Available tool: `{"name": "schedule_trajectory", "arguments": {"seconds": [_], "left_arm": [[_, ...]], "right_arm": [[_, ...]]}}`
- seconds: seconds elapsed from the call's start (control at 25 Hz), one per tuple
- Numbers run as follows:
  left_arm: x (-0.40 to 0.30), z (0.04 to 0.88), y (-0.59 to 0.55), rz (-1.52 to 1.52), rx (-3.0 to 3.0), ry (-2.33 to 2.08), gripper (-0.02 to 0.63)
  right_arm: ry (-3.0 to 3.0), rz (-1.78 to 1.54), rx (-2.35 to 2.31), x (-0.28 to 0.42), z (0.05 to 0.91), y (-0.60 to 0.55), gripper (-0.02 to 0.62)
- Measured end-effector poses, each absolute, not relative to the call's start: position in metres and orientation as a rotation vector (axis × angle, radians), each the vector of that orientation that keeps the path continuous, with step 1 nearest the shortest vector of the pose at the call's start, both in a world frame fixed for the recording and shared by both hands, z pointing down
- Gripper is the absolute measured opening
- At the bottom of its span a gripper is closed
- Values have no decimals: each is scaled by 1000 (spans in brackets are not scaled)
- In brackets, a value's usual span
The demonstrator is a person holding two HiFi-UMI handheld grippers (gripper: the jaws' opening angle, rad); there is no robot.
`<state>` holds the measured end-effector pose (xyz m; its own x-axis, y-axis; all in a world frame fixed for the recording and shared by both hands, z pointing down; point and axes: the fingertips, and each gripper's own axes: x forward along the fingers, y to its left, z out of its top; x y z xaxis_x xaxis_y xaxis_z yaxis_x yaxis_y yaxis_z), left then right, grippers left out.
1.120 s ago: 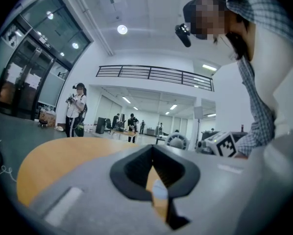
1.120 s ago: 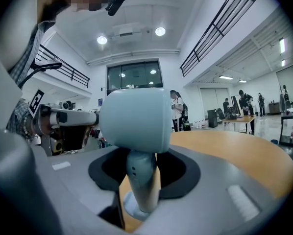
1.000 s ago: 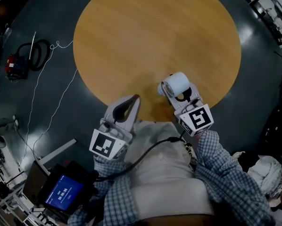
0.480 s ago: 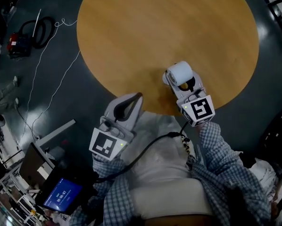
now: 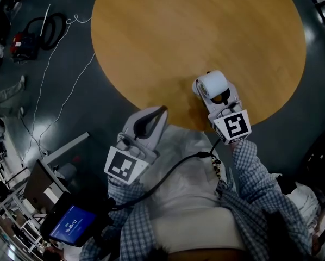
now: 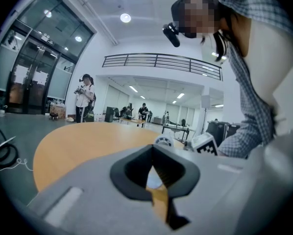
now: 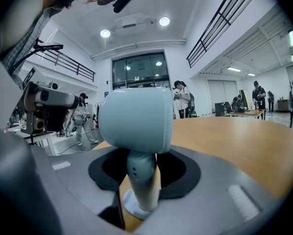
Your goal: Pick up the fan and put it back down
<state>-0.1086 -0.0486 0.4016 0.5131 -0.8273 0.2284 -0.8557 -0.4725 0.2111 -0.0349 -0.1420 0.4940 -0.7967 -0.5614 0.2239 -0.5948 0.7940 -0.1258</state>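
Setting down the fan (image 7: 134, 119): our right gripper (image 7: 141, 163) clamps its stem, base apparently on the table (image 5: 195, 37). Left gripper (image 6: 152, 153) is closed, empty. Next we release and withdraw.

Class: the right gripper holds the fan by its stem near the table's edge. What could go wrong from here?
1. The fan looks top-heavy, a big head on a thin stem; it may tip when the right gripper lets go.
2. It is close to the table edge, so a topple could carry it off.
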Motion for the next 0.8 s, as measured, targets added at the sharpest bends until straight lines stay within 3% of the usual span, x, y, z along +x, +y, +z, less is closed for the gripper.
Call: {"name": "schedule_trajectory", "arguments": {"seconds": [0.8], "left_arm": [[-103, 399, -46, 127, 2506, -1365, -2]], "right_arm": [[-2683, 464, 940, -1, 521, -107, 186]]}}
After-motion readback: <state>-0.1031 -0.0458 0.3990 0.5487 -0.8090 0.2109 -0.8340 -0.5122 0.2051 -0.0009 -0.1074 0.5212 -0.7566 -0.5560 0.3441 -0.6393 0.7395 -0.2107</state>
